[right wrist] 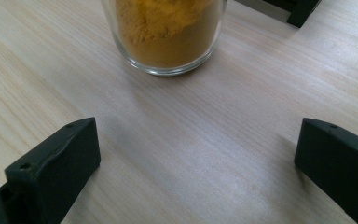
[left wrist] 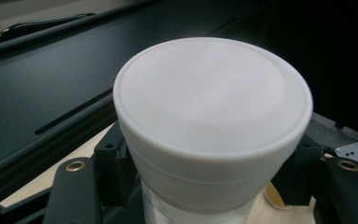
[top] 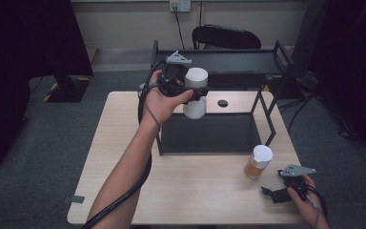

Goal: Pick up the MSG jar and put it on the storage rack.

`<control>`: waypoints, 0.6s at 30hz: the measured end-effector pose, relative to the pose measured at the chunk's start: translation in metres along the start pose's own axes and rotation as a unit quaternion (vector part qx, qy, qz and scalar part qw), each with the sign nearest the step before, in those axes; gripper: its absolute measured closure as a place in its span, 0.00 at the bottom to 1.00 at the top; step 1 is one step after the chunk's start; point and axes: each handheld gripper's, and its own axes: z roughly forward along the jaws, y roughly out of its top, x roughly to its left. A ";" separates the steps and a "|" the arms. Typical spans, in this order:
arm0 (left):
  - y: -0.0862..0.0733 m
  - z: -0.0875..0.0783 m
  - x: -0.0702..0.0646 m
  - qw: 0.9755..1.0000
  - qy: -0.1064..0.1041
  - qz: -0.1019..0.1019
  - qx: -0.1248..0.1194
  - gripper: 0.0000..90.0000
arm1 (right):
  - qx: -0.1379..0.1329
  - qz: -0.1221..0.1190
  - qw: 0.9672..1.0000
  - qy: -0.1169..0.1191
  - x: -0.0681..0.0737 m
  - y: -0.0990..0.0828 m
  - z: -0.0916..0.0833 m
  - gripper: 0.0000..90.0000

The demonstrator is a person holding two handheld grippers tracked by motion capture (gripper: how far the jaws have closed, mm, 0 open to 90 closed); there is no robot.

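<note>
Counting two jars out here, both with white lids, and one black metal rack standing across the far half of the tabletop.

My left fingers are clenched on the first jar, one on each side just under its lid. I've got it up in the air, off the tabletop, at the rack's near left corner, level with the upper shelf. It hangs upright: long axis vertical, lid to the ceiling, base pointing down at the rack's lower shelf. In the left gripper view the lid is a wide, smooth, matte white disc with a shallow dish in the middle and a rounded rim, and there's clear wall just below it. I can't tell what's inside.

My right gripper is low over the tabletop at the near right corner, fingers released and spread wide with bare wood between them. The second jar stands upright just ahead of them, near the rack's right front leg: clear glass, yellow-orange powder inside, white lid on top.
</note>
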 end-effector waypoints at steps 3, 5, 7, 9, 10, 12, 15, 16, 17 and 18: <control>0.004 -0.001 0.000 1.000 -0.004 -0.003 -0.003 0.38 | 0.000 0.000 1.000 0.000 0.000 0.000 0.000 0.00; 0.008 -0.002 -0.001 1.000 -0.004 -0.002 -0.004 0.38 | 0.000 0.000 1.000 0.000 0.000 0.000 0.000 0.00; 0.011 -0.003 -0.001 1.000 -0.005 -0.002 -0.005 0.38 | 0.000 0.000 1.000 0.000 0.000 0.000 0.000 0.00; 0.013 -0.004 -0.001 1.000 -0.005 -0.002 -0.005 0.38 | 0.000 0.000 1.000 0.000 0.000 0.000 0.000 0.00; 0.017 -0.005 -0.002 1.000 -0.006 0.000 -0.005 0.38 | 0.000 0.000 1.000 0.000 0.000 0.000 0.000 0.00; 0.019 -0.006 -0.002 1.000 -0.007 0.000 -0.006 0.38 | 0.000 0.000 1.000 0.000 0.000 0.000 0.000 0.00; 0.028 -0.009 -0.004 1.000 -0.008 0.002 -0.005 0.38 | 0.000 0.000 1.000 0.000 0.000 0.000 0.000 0.00; 0.028 -0.009 -0.004 1.000 -0.008 0.002 -0.005 0.38 | 0.000 0.000 1.000 0.000 0.000 0.000 0.000 0.00; 0.030 -0.010 -0.004 1.000 -0.008 0.002 -0.006 0.38 | 0.000 0.000 1.000 0.000 0.000 0.000 0.000 0.00; 0.034 -0.011 -0.004 1.000 -0.009 0.001 -0.008 0.38 | 0.000 0.000 1.000 0.000 0.000 0.000 0.000 0.00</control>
